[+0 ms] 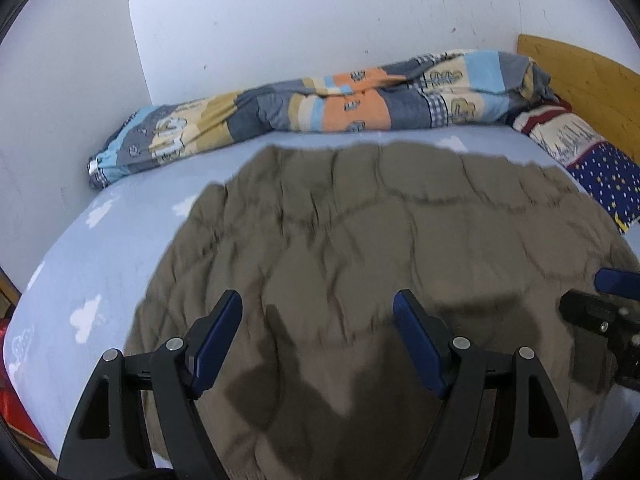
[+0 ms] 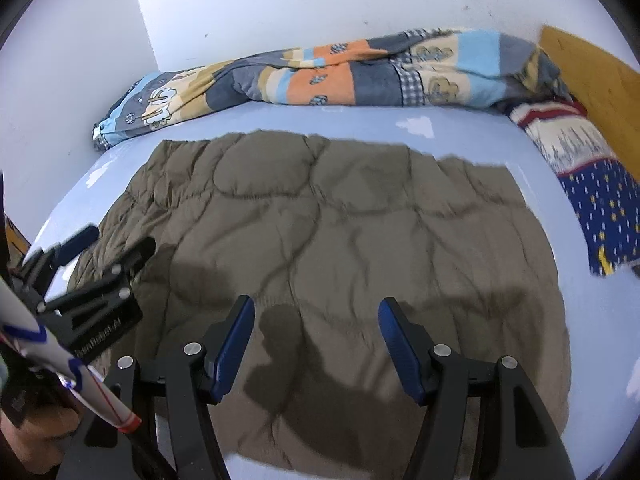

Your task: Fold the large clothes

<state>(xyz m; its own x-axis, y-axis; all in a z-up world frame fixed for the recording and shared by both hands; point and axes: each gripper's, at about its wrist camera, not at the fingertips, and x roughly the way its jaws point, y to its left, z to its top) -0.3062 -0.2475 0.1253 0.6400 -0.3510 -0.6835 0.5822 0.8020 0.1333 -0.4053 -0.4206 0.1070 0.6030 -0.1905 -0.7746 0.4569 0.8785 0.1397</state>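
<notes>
A large brown quilted garment (image 1: 360, 240) (image 2: 340, 232) lies spread flat on a light blue bed sheet (image 1: 100, 248) (image 2: 592, 320). My left gripper (image 1: 318, 300) hovers above its near part, jaws open, nothing between the blue pads. My right gripper (image 2: 316, 306) also hangs open over the garment's near half, empty. In the left wrist view the right gripper (image 1: 600, 300) shows at the right edge. In the right wrist view the left gripper (image 2: 104, 244) shows at the left, held by a hand in a white sleeve (image 2: 60, 356). Both cast shadows on the fabric.
A rolled patchwork blanket (image 1: 320, 108) (image 2: 340, 76) lies along the white wall at the back. A blue, red and white patterned pillow (image 1: 592, 156) (image 2: 592, 184) sits at the right by a wooden headboard (image 1: 588, 84) (image 2: 600, 88). Something red (image 1: 16, 400) lies beyond the bed's left edge.
</notes>
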